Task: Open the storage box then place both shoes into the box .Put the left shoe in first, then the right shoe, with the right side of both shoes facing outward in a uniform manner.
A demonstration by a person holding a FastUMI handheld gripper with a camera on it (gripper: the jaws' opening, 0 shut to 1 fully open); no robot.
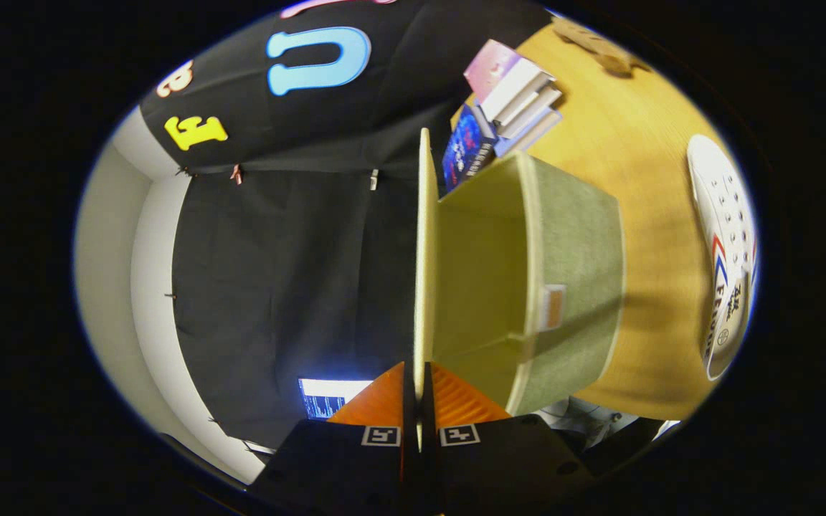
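Gripper (419, 401) clamping both fingers on the edge of the lid (424, 258), holding it raised clear of the open storage box (571, 287); box sitting on the wooden table (642, 179); white shoe (728, 244) lying beyond the box; stack of books (506, 107) resting near the wall.

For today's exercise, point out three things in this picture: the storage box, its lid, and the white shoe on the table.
storage box (578, 272), gripper view, on its green outer side wall.
lid (424, 258), gripper view, on its thin edge, clamped between the jaws of the gripper (419, 401).
white shoe (728, 236), gripper view, on its laced upper.
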